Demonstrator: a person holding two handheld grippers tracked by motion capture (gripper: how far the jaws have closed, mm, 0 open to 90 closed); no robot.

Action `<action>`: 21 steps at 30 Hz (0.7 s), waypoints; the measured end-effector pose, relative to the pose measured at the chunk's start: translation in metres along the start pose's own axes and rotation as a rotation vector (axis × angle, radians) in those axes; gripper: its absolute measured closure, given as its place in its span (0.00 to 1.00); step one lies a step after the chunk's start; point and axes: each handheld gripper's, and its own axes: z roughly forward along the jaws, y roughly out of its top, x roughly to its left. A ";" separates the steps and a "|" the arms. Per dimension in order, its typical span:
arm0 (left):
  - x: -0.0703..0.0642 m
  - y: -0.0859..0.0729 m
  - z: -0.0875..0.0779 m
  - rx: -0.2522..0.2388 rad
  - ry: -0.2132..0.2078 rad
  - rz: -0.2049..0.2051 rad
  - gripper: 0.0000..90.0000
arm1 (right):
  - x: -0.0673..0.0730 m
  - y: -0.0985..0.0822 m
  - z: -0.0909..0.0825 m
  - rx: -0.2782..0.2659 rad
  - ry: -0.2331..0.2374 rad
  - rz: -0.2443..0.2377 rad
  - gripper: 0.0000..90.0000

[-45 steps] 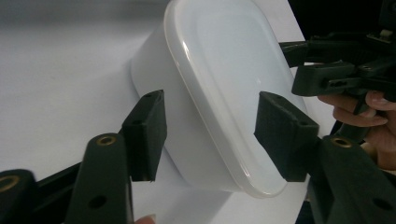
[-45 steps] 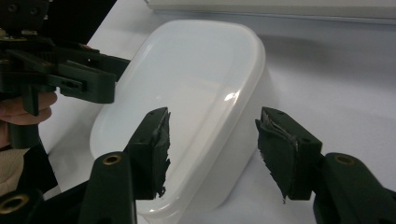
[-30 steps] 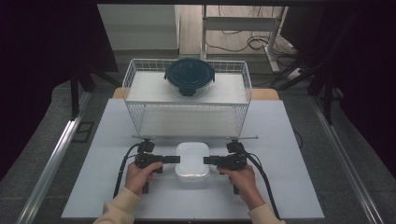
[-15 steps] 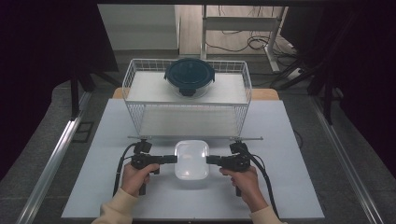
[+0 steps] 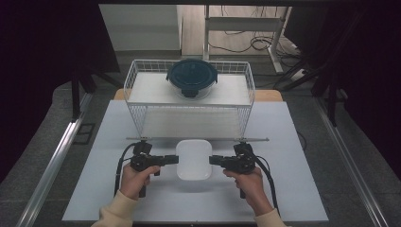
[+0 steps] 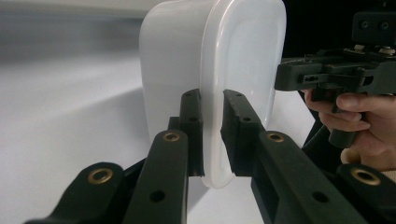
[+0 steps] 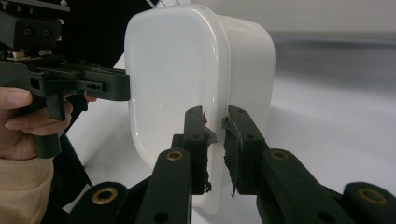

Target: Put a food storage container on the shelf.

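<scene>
A white lidded plastic container [image 5: 194, 159] sits between my two grippers near the table's front. My left gripper [image 5: 174, 159] pinches the rim on its left side, and my right gripper [image 5: 213, 161] pinches the rim on its right side. In the left gripper view the jaws [image 6: 212, 100] press on the container's [image 6: 233, 56] lid edge, with the right gripper [image 6: 317, 77] beyond it. The right gripper view shows its jaws [image 7: 215, 116] clamped on the same rim [image 7: 177, 70], and the left gripper [image 7: 93, 84] opposite. Both pairs of jaws have just been closing onto that rim.
A white wire basket [image 5: 137, 113] stands behind the container, across the table's back half. A round glass container with a dark blue lid [image 5: 191, 78] rests on the white panel in it. A thin metal rod [image 5: 198, 139] lies along the basket's front.
Both grippers have closed on the white container's rim. Both hands have risen a little, carrying the container with them.
</scene>
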 end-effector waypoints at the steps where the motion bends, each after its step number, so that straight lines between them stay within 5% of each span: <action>1: -0.002 0.000 -0.002 -0.004 0.000 0.006 0.88 | 0.002 0.001 -0.002 -0.005 0.001 -0.008 0.88; 21: -0.040 0.007 -0.031 -0.075 0.014 0.134 0.89 | 0.033 0.010 -0.028 -0.082 0.001 -0.133 0.87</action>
